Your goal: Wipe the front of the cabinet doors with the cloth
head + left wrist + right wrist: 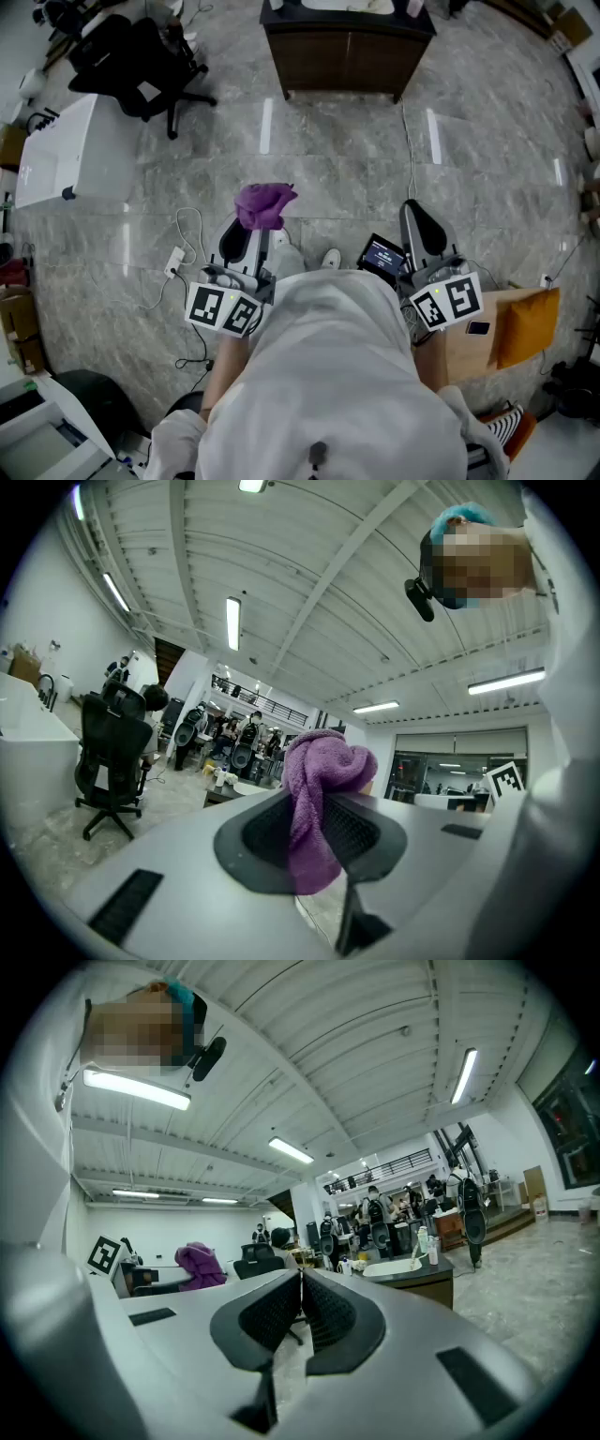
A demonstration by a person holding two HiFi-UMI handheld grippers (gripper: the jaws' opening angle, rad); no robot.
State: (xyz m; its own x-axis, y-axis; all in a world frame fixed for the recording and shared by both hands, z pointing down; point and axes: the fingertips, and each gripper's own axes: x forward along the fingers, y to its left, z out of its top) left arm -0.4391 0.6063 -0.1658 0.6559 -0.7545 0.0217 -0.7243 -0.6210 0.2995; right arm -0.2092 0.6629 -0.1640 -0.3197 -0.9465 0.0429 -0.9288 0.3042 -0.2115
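Left gripper (314,829): clenched on the purple cloth (320,772). Cloth bunched into a knot above the jaws, one tail pinched between the pads and hanging below. Held at about waist height, pointing forward. Right gripper (301,1309): jaws pressed together, nothing between them.

Dark wooden cabinet (343,58): well apart from the cloth, across a stretch of grey marble floor (328,159). Door fronts facing this way, white sink basin (389,1267) on top. No contact yet, so wiping judged not begun; step in hand judged to be the approach.

For doing it well:
- Close in and drop low enough to meet the door fronts square-on.
- Lead with the bunched knot, not the jaw tips, to spare the wood from hard plastic.
- Clamp hard throughout: loose-looking knot, likely to slip under drag.
- Work top to bottom in overlapping strokes, one door and then the other.
- Steer clear of the white cable (409,141) trailing from the cabinet's right side, and of the white plug and cord (175,263) on the floor at left.
- Black office chair (141,52) left of the cabinet: judged out of the path.
- Leave the right gripper free to steady a door if needed.
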